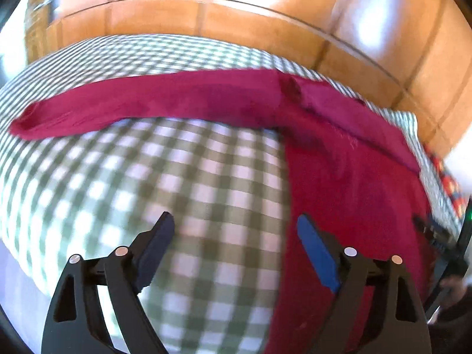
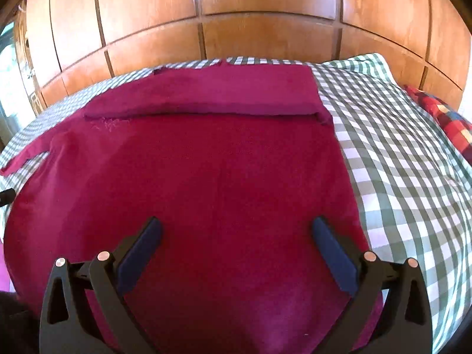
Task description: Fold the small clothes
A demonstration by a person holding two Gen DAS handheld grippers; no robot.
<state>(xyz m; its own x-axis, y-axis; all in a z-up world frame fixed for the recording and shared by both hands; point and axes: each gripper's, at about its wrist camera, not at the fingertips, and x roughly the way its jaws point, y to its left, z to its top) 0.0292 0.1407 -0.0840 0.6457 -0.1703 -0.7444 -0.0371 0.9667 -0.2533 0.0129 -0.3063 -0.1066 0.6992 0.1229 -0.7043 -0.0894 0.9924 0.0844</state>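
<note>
Now my L gripper [image 1: 233,230] & R gripper [image 2: 236,233] both released, nothing grasped, over red top [image 2: 206,177] on checked sheet [image 2: 398,162].

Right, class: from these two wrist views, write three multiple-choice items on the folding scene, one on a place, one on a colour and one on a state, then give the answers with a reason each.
1. Where does the garment lie?
A. on a checked bedcover
B. on a bare wooden floor
C. in a basket

2. What colour is the garment?
A. navy
B. dark red
C. yellow

3. How is the sleeve on the garment's right side, as the right wrist view shows it?
A. hanging off the bed
B. folded in across the top of the body
C. rolled into a ball

Answers:
1 A: the green and white checked bedcover shows on both sides of it.
2 B: the cloth is dark red in both views.
3 B: it lies flat as a band across the upper body, while the other sleeve is spread out sideways.
</note>
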